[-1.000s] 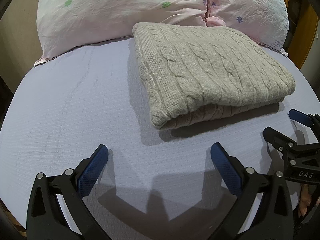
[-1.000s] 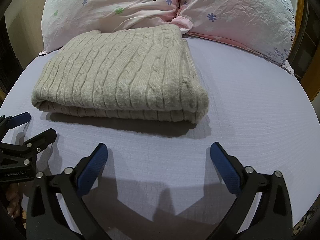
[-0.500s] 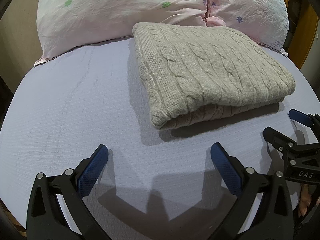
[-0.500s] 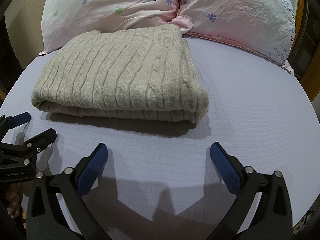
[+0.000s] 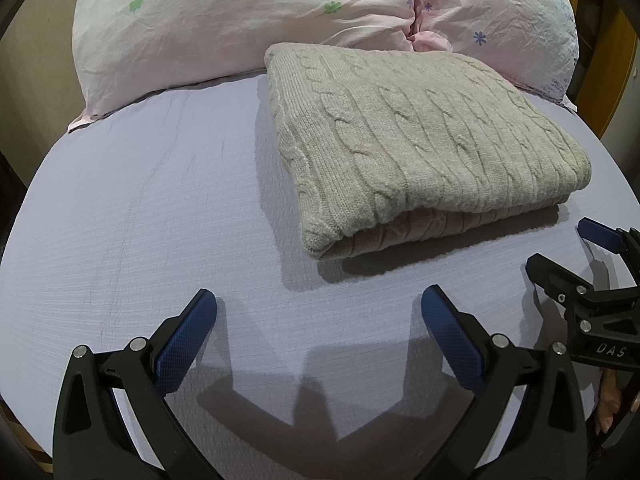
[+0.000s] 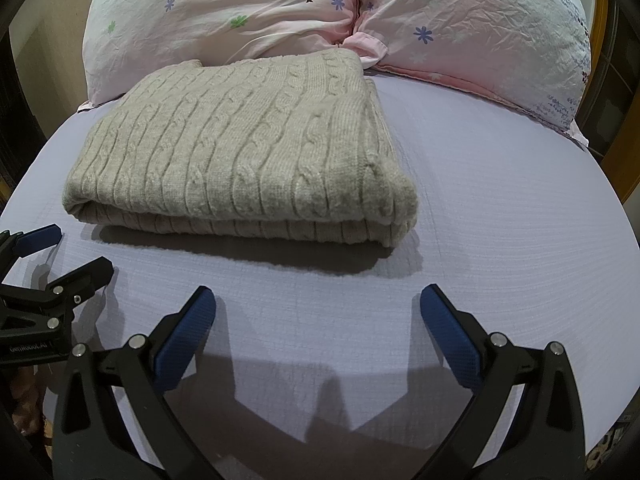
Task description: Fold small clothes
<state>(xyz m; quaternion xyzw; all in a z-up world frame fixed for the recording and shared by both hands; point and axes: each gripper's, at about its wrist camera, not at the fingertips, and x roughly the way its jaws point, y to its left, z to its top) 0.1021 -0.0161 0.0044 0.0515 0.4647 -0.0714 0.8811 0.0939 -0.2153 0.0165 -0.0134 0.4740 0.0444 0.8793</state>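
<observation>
A beige cable-knit sweater (image 5: pixel 420 136) lies folded in a thick rectangle on the lavender bed sheet (image 5: pixel 140 208); it also shows in the right wrist view (image 6: pixel 248 152). My left gripper (image 5: pixel 318 308) is open and empty, hovering over bare sheet in front of the sweater's left corner. My right gripper (image 6: pixel 318 308) is open and empty, in front of the sweater's right end. Each gripper shows in the other's view: the right gripper (image 5: pixel 560 244) at the right edge, the left gripper (image 6: pixel 80 252) at the left edge.
Two pink floral pillows (image 5: pixel 248 20) (image 6: pixel 480 28) lie along the back, behind the sweater. A wooden bed frame (image 5: pixel 620 60) rises at the far right. The sheet (image 6: pixel 500 220) spreads to the right of the sweater.
</observation>
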